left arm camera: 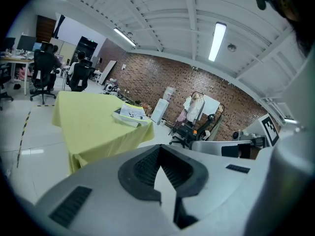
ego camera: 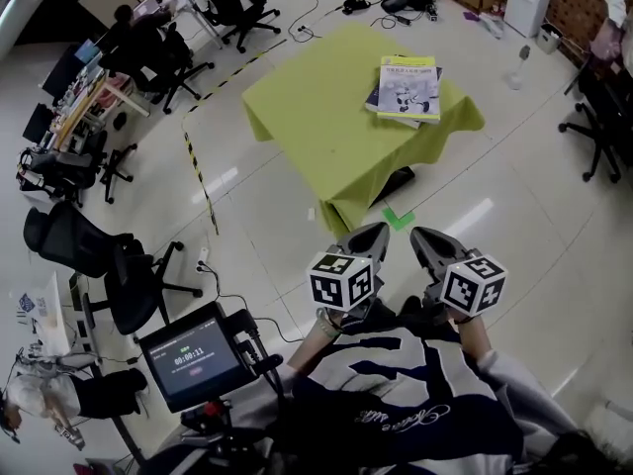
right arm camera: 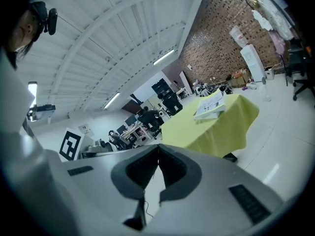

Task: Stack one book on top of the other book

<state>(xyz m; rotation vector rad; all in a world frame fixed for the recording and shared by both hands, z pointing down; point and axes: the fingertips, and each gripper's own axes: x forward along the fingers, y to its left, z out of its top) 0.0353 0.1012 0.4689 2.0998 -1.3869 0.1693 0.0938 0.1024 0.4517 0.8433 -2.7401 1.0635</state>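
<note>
Closest in the head view is the person's dark and white top (ego camera: 396, 404). The two tools are held out side by side just past it. The left gripper (ego camera: 374, 234) has its jaws pressed together with nothing between them; its own view shows the dark pads meeting at the tip (left arm camera: 160, 150). The right gripper (ego camera: 423, 237) is the same, its jaws together and empty (right arm camera: 158, 150). Both hang in the air over the floor, well apart from the table.

To the person's left a small screen (ego camera: 193, 356) stands on a stand, with a black chair (ego camera: 134, 280) just behind it. On the white floor ahead of the grippers lies a green marker (ego camera: 399, 218), near the foot of the table (ego camera: 307, 117), which is draped in a yellow-green cloth.

The books sit toward the far right corner of the table. The top book (ego camera: 409, 85), with a white cover and yellow edge, lies flat on the lower book (ego camera: 372, 100), whose dark edge peeks out at the left. Both gripper views show the same pile on the cloth (left arm camera: 129, 114) (right arm camera: 210, 105).

A yellow and black tape line (ego camera: 198, 171) runs along the floor left of the table. Farther off there are desks with seated people (ego camera: 138, 38), and a brick wall (left arm camera: 157, 80) closes the room.
</note>
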